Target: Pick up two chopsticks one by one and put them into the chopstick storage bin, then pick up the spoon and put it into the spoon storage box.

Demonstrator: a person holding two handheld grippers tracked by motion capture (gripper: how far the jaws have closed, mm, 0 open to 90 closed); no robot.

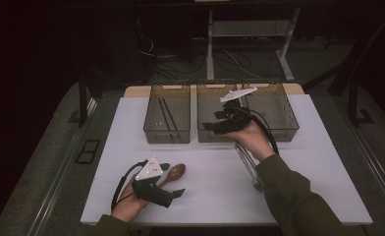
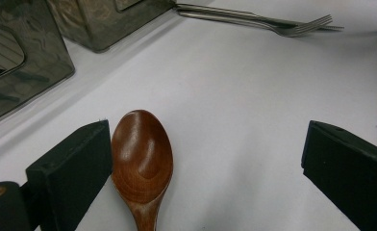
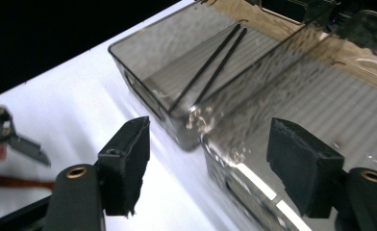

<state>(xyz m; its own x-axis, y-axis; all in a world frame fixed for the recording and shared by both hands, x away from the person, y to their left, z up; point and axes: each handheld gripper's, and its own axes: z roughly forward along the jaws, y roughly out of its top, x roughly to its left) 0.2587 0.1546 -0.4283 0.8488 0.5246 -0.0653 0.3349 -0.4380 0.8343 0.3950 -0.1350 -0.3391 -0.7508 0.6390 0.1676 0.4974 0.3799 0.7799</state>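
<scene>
**Wooden spoon lay between spread jaws at the table's near edge**

A person's left gripper (image 1: 173,183) rested low on the white table (image 1: 308,162) near the front edge, its jaws spread wide and gripping nothing. In the left gripper view, the brown wooden spoon (image 2: 142,161) lay flat on the table between those jaws, bowl upward and pointing away from the camera, its rim just beside the left-hand jaw; whether the two touched could not be told. The other jaw stood well apart from the spoon, with bare table between them. From above, the spoon's bowl (image 1: 176,171) showed just beyond the gripper's grey three-cornered plate.

The right gripper (image 1: 219,123) was held above the front wall of the middle bin (image 1: 215,136), one of three smoky clear bins set in a row at the far side of the table. Its jaws also stood apart and held nothing. Through them the right gripper view looked down on the left bin (image 3: 143,89), where two thin black sticks (image 3: 210,62) lay side by side on the ribbed floor.

Metal forks (image 2: 273,21) lay on the table to the right of the bins, close to the person's right forearm.
</scene>
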